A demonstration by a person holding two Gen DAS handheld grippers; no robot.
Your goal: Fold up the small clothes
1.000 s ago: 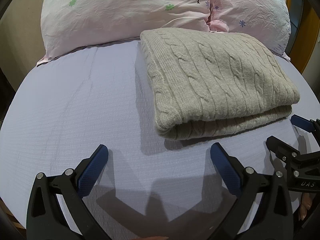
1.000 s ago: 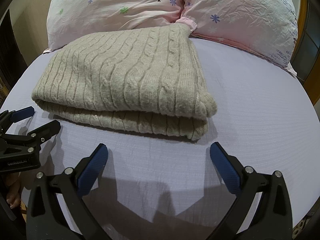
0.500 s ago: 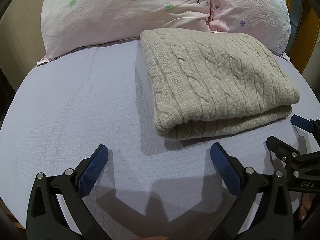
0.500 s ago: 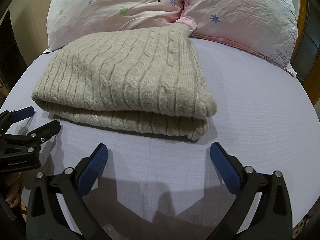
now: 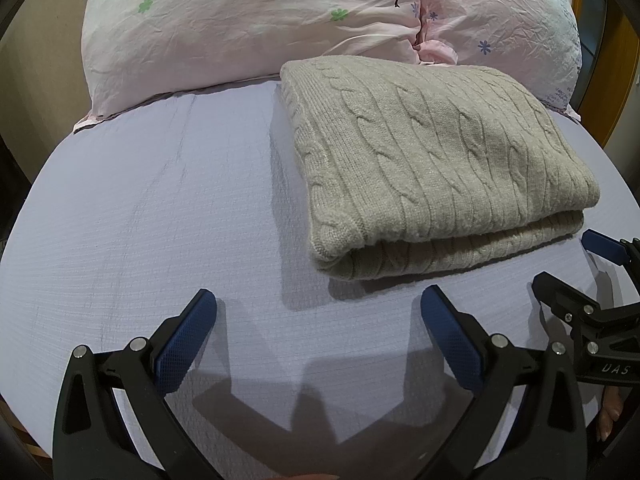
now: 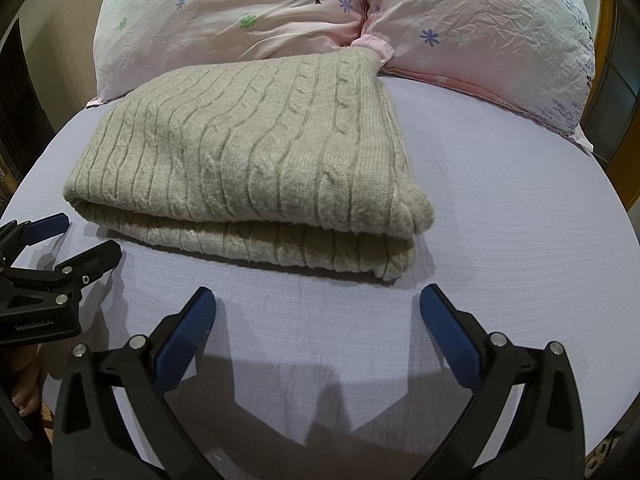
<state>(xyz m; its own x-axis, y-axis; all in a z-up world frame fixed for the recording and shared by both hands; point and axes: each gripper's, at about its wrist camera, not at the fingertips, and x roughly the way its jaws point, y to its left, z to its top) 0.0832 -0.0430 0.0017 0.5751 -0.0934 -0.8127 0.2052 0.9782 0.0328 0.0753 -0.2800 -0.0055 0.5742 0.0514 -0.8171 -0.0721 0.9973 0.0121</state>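
Note:
A beige cable-knit sweater (image 5: 432, 168) lies folded in a thick rectangle on the lilac bed sheet (image 5: 140, 220), its far edge against the pillows. It also shows in the right wrist view (image 6: 248, 168). My left gripper (image 5: 318, 320) is open and empty, a little short of the sweater's near left corner. My right gripper (image 6: 318, 320) is open and empty, just short of the sweater's near right corner. Each gripper shows at the edge of the other's view: the right one (image 5: 588, 264), the left one (image 6: 76, 240).
Two pink flowered pillows (image 5: 248, 28) (image 6: 480, 24) lie along the head of the bed behind the sweater. The sheet (image 6: 520, 220) stretches out on both sides of the sweater. Wooden furniture (image 5: 616, 60) stands past the bed's right edge.

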